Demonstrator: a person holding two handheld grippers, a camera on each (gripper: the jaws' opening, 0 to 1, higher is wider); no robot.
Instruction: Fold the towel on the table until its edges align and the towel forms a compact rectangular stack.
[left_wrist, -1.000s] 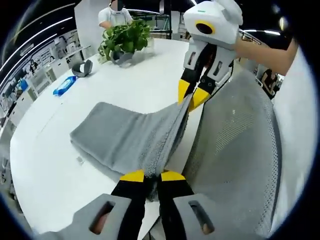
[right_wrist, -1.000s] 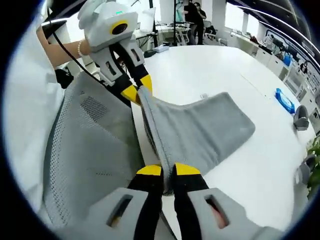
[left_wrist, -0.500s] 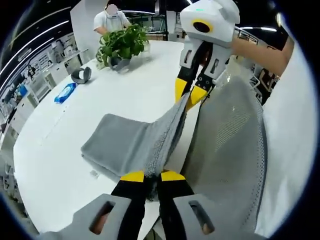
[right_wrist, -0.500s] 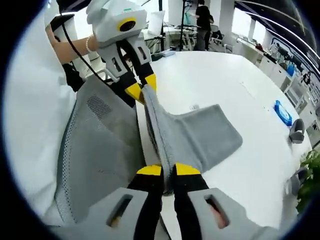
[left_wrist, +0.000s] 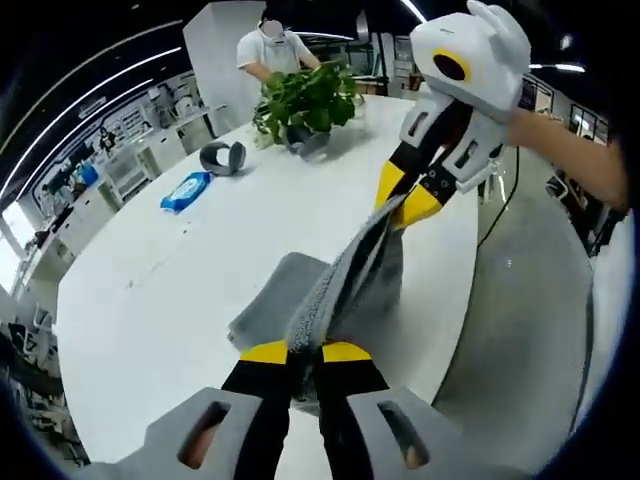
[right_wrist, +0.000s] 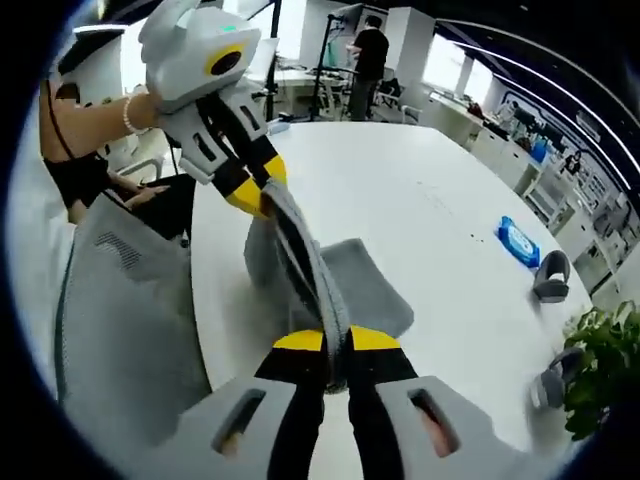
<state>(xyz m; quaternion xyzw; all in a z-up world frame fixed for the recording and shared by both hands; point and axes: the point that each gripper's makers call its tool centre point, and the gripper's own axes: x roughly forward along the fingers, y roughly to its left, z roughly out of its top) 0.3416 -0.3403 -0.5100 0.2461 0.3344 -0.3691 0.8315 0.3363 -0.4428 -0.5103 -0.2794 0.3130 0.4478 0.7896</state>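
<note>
Location: on the white table (left_wrist: 150, 300), near its edge, the grey towel (left_wrist: 345, 290) lies at 12 o'clock from the left gripper (left_wrist: 305, 352).
Grip, left: jaws clenched on one towel corner.
Grip, right: right gripper (right_wrist: 325, 340) clenched on the other corner; towel edge taut between them.
Progress: judged mid-fold; held edge lifted over the lower layer, not yet laid down or aligned.
Remaining: lay the edge down, align, probably one more fold.
Towel look: soft terry, ridged edge, lower part (right_wrist: 375, 290) flat on the table.
Background: potted plant (left_wrist: 305, 95) at 12 o'clock, blue packet (left_wrist: 185, 190) at 11.
</note>
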